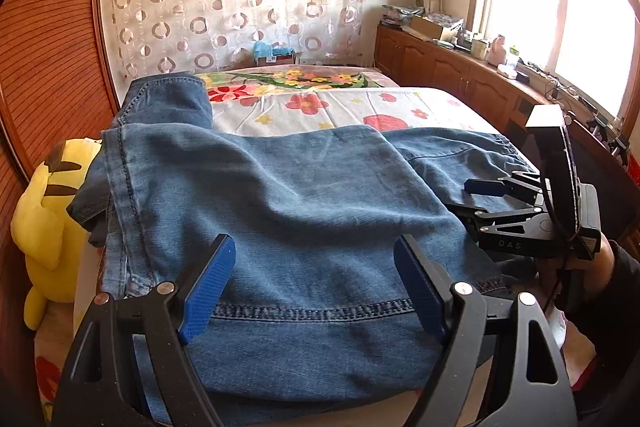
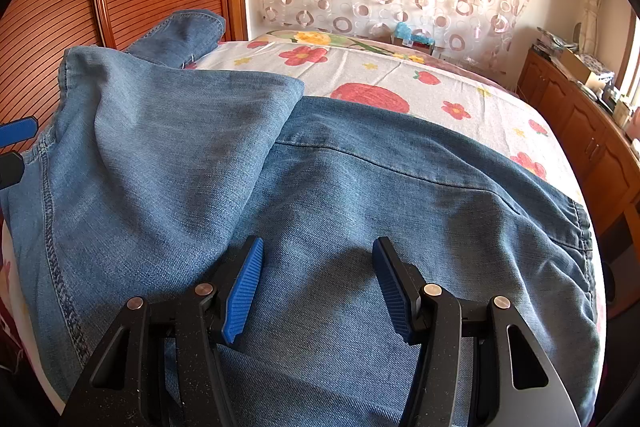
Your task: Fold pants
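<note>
Blue denim pants lie across the near part of the floral bed, with a leg folded over the body of the pants; they also fill the right wrist view. One leg end sticks out toward the wooden wall. My left gripper is open and empty, its blue pads over the hem stitching. My right gripper is open and empty just above the denim near the pocket seam. It also shows in the left wrist view at the right, over the waistband side.
A yellow plush toy sits at the bed's left edge by the wooden slatted wall. The floral bedsheet stretches beyond the pants. A wooden cabinet with clutter runs under the window on the right.
</note>
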Motion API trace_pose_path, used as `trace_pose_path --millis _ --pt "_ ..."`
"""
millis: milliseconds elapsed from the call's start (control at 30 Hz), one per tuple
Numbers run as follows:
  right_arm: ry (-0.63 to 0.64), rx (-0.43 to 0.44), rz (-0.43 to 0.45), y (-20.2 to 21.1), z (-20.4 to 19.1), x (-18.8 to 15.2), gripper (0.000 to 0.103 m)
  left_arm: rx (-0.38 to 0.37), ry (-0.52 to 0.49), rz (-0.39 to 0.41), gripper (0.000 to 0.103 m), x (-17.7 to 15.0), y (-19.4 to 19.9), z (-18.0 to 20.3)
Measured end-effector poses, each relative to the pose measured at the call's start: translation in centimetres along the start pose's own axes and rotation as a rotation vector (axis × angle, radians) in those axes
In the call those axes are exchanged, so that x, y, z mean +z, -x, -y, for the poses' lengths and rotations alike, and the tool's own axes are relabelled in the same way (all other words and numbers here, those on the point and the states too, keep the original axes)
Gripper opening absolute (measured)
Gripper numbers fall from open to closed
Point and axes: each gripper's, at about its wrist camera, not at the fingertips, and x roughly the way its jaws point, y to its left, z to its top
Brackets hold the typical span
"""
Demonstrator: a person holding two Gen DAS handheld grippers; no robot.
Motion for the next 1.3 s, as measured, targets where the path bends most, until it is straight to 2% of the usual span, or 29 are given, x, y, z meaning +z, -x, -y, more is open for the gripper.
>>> trace_pose_path --millis 233,300,533,767,1000,1133,1300 --pt "-0.009 -0.010 0.001 0.0 0.0 0.0 0.058 -0.014 -0.016 0.000 0.082 0.1 -0.1 0.9" --pt "-0.030 -0.020 0.028 0.6 0.3 0.0 0.058 -0.018 -0.019 -0.001 0.082 0.1 -0.2 1.2" --pt "-0.080 -0.064 0.084 4.0 3.8 -1.2 0.058 -0.041 -0.034 -0.009 0.082 -0.5 -0.4 2.3" --pt "-0.162 -0.153 0.099 7.9 10.1 -4.9 0.058 -0.065 -0.033 -0.029 0.082 -1.0 -1.1 3.0" --pt "-0.270 -0.214 0.041 9.7 15.7 -10.1 0.058 -0.077 -0.032 -0.059 0.082 -1.5 -2.2 3.5" --pt "-0.328 -0.209 0.016 9.7 17.2 -12.2 0.058 -0.077 -0.031 -0.087 0.082 -1.9 -3.1 3.7" --pt "-0.345 -0.187 0.008 9.3 16.6 -12.2 0.058 -0.075 -0.023 -0.106 0.082 -2.5 -4.2 3.8"
